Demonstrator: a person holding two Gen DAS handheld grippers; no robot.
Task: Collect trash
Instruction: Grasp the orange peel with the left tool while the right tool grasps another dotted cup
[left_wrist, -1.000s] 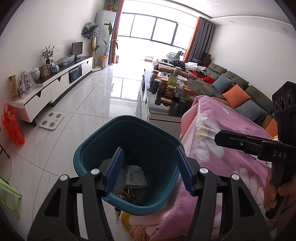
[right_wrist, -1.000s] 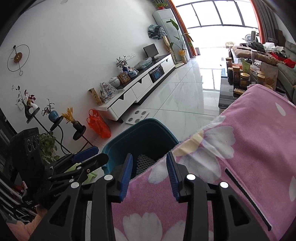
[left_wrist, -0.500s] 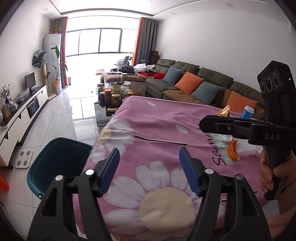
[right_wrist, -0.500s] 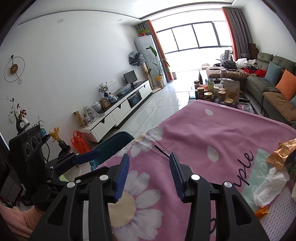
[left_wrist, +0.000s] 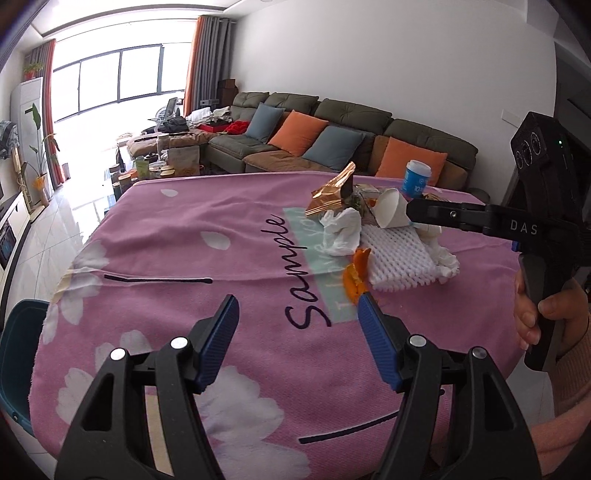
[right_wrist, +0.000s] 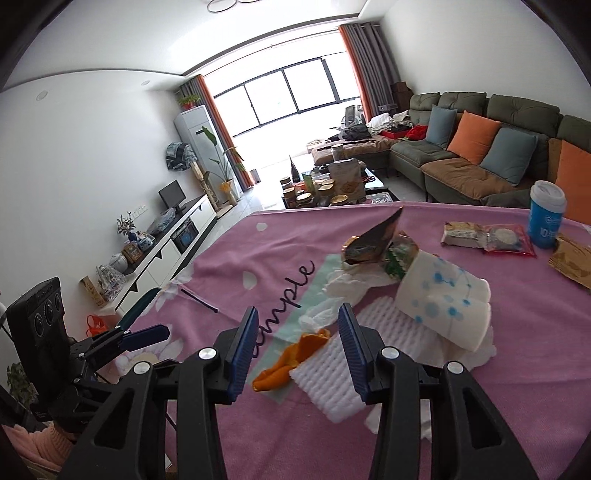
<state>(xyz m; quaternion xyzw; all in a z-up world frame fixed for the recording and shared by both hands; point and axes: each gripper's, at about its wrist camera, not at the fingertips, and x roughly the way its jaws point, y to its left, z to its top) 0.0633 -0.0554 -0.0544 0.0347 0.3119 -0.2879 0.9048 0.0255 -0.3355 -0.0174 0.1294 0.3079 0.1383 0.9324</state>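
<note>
The left gripper (left_wrist: 297, 317) is held open, empty, at lower centre above the pink-covered desk (left_wrist: 177, 236); trash (left_wrist: 373, 240) is piled right of centre.

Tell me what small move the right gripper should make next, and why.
Probably ease the right gripper forward and down onto the orange peel. It is open and empty, and the peel lies just below its fingertips on the pink tablecloth, the nearest trash, at the front of the pile beside the white foam net.
</note>
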